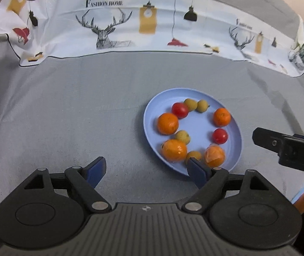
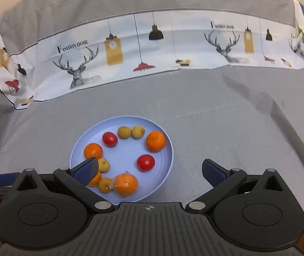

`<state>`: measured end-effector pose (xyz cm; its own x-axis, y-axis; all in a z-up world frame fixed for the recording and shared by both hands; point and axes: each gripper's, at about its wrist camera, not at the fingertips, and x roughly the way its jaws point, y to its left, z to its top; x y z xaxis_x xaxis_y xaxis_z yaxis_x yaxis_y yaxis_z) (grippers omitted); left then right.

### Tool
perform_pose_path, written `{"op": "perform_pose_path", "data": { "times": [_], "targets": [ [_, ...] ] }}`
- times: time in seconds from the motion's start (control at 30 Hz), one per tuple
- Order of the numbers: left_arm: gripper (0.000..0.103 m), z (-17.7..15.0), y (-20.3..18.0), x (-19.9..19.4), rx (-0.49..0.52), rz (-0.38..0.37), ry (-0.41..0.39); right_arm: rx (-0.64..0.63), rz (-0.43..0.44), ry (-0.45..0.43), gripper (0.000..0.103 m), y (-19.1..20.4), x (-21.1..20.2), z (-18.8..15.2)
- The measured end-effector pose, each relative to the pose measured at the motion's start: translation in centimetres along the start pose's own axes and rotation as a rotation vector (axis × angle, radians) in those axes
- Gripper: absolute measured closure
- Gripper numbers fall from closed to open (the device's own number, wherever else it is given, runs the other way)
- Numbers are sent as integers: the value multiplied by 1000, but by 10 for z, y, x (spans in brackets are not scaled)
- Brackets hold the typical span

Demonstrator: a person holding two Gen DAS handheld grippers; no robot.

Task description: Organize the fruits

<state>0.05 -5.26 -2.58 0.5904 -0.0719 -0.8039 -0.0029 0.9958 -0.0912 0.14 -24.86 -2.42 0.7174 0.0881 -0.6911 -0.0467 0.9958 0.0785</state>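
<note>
Two downward wrist views, shared plate

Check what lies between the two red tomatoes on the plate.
Nothing: bare blue plate floor separates the far tomato from the near tomato. The right wrist view shows it best; the other fruits ring the gap.

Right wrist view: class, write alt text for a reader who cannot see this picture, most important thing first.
A light blue plate on a grey cloth holds a ring of oranges, red tomatoes and small yellow-green fruits. The open right gripper hovers over its near edge, holding nothing. A deer-and-lamp printed fabric runs behind.
</note>
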Motion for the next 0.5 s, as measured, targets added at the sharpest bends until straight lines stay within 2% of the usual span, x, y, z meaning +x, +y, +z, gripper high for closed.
{"op": "perform_pose_path", "data": {
  "times": [0.03, 0.07, 0.13, 0.5],
  "targets": [
    [15, -1, -1, 1, 13, 8, -2, -3, 2, 4, 1, 1, 1, 0],
    [8, -1, -2, 1, 28, 13, -5, -8, 5, 8, 1, 3, 2, -1],
    [1, -1, -5, -1, 52, 22, -21, -22, 4, 14, 1, 6, 4, -2],
    [1, 0, -5, 2, 50, 15, -10, -44, 7, 33, 1, 13, 8, -4]
  ]
}}
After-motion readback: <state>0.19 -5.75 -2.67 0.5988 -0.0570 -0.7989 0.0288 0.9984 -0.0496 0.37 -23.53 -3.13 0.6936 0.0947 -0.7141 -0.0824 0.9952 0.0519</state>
